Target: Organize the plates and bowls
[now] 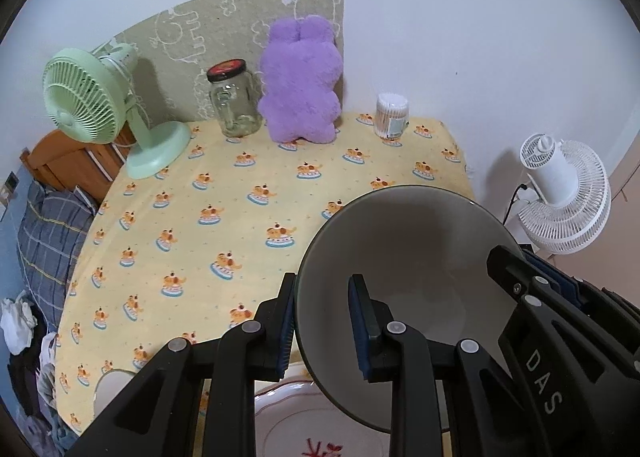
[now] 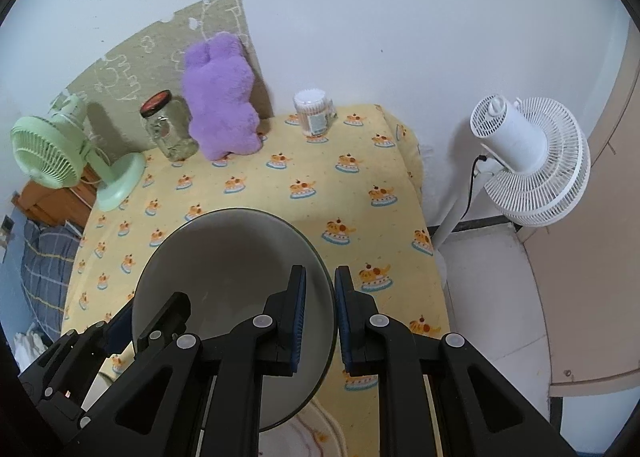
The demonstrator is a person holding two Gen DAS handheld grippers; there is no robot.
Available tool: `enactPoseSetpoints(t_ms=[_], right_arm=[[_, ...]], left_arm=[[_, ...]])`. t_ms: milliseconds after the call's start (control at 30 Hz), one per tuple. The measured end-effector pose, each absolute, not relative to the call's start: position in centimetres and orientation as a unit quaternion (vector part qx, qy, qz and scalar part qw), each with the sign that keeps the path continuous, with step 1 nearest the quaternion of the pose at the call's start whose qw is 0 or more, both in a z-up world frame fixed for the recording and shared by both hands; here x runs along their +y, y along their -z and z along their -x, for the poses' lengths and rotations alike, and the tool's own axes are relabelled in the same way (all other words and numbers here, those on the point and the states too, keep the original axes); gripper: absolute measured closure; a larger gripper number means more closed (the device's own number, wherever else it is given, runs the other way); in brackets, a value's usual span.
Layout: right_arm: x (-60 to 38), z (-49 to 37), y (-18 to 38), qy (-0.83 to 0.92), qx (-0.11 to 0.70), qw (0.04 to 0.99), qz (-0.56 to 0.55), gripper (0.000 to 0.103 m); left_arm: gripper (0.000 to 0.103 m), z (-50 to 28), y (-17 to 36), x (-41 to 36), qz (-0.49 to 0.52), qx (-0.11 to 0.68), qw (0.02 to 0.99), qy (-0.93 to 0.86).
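Note:
A grey bowl (image 1: pixel 416 257) with a dark rim is held above the table between both grippers. My left gripper (image 1: pixel 324 321) straddles its left rim, one finger inside and one outside, with a gap at the inner finger. My right gripper (image 2: pixel 320 317) is shut on the bowl's (image 2: pixel 224 257) right rim. The right gripper also shows in the left wrist view (image 1: pixel 532 289) on the far rim. A white plate with a red flower print (image 1: pixel 304 425) lies under the bowl at the table's near edge; it also shows in the right wrist view (image 2: pixel 316 429).
The table carries a yellow printed cloth (image 1: pixel 224 185). At the back stand a green desk fan (image 1: pixel 92 105), a glass jar (image 1: pixel 234 101), a purple plush toy (image 1: pixel 302 81) and a cotton swab tub (image 1: pixel 392 115). A white floor fan (image 2: pixel 532 161) stands right of the table.

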State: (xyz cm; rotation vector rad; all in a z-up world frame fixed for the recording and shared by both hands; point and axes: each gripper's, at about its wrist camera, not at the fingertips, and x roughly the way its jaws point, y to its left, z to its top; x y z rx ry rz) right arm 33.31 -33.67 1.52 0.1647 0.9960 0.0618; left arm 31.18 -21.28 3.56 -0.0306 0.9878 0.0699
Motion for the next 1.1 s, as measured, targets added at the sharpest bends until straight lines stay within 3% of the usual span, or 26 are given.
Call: enactPoseSetpoints(t_ms=[1100], right_arm=[[-17.8, -21.3, -3.7, 0.023, 0.477, 0.876, -0.073, 0.085]], left_arm=[[0.080, -20.8, -3.5, -5.7, -0.005, 0.479, 0.877, 0.037]])
